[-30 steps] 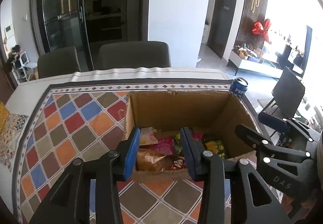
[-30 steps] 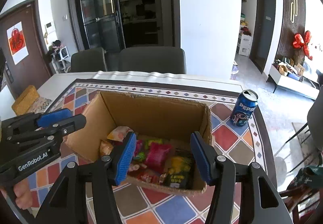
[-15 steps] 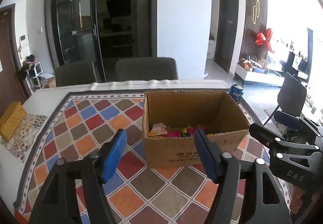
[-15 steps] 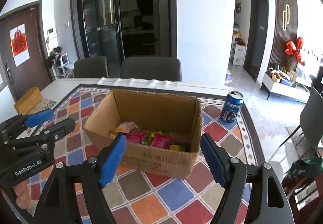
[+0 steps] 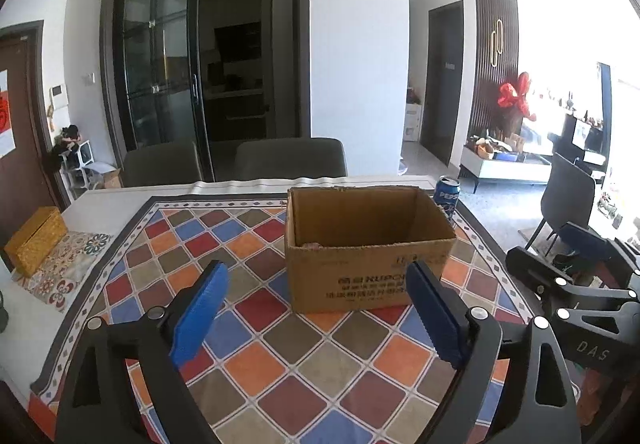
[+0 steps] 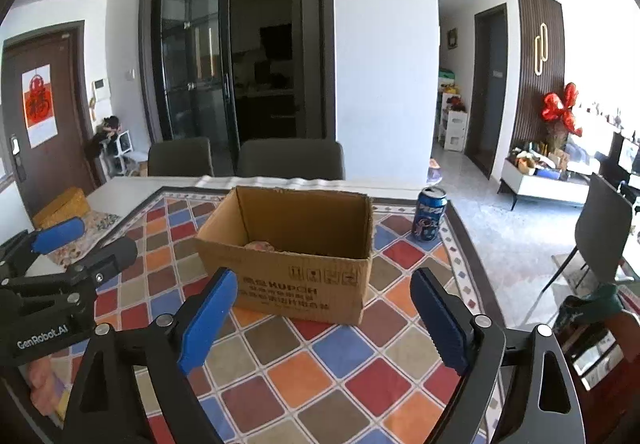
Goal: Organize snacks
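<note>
Checkered cloth covers the table [image 5: 100, 200], cardboard box [image 5: 360, 268] at its middle. Beside the box stands a Pepsi can [image 6: 430, 214]. Before it, left gripper [image 5: 316, 310] and right gripper [image 6: 326, 314] hover, jaws wide, empty.

Bright sun is pouring in from the right side of the room. Two grey chairs [image 6: 246, 160] are standing behind the worktop [image 5: 132, 194], which is wearing a colourful checked cloth [image 5: 280, 344]. Dark glass doors [image 6: 200, 76] are standing beside a white wall [image 6: 384, 64]. A red bow [image 6: 560, 110] is hanging on the striped wall.
</note>
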A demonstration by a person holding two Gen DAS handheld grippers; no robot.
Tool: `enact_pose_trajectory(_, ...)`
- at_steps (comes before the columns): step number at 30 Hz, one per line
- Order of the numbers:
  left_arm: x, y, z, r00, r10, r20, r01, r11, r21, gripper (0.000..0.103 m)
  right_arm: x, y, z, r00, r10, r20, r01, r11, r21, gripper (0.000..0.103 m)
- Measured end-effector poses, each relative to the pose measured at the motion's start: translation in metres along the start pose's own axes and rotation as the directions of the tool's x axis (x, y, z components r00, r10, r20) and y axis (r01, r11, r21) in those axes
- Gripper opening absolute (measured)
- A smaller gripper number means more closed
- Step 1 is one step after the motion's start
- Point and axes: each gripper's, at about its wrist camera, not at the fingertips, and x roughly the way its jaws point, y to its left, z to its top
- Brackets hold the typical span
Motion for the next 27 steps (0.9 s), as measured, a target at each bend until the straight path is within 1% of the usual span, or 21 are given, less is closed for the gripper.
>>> enact_pose_trajectory(2, -0.008, 0.000, -0.003, 1.000, 0.005, 0.006, -0.005, 1.000, 0.000, 0.092, -0.011, 0.000, -0.003, 1.000, -0.020, 0.020, 0.021, 1.000, -0.006, 0.093)
enact_pose_trajectory(4, -0.017, -0.001, -0.006, 1.000, 0.014, 0.016, -0.014, 1.000, 0.000, 0.095, -0.019, 0.002, -0.007, 0.999, -0.028, 0.030, 0.029, 1.000, -0.013, 0.093)
enact_pose_trajectory(12, -0.046, -0.004, -0.018, 0.999, 0.023, 0.049, -0.023, 1.000, -0.002, 0.099, -0.042, 0.004, -0.021, 0.999, 0.000, 0.036, 0.000, 1.000, 0.000, 0.093)
enact_pose_trajectory(19, -0.060, -0.006, -0.022, 0.998, 0.017, 0.068, -0.017, 1.000, 0.001, 0.102, -0.057, 0.004, -0.026, 0.999, 0.003, 0.053, -0.003, 1.000, -0.002, 0.093)
enact_pose_trajectory(27, -0.070, -0.010, -0.024, 0.996, 0.013, 0.091, -0.014, 1.000, 0.012, 0.103, -0.069, 0.003, -0.030, 0.997, 0.002, 0.076, -0.002, 1.000, 0.000, 0.093)
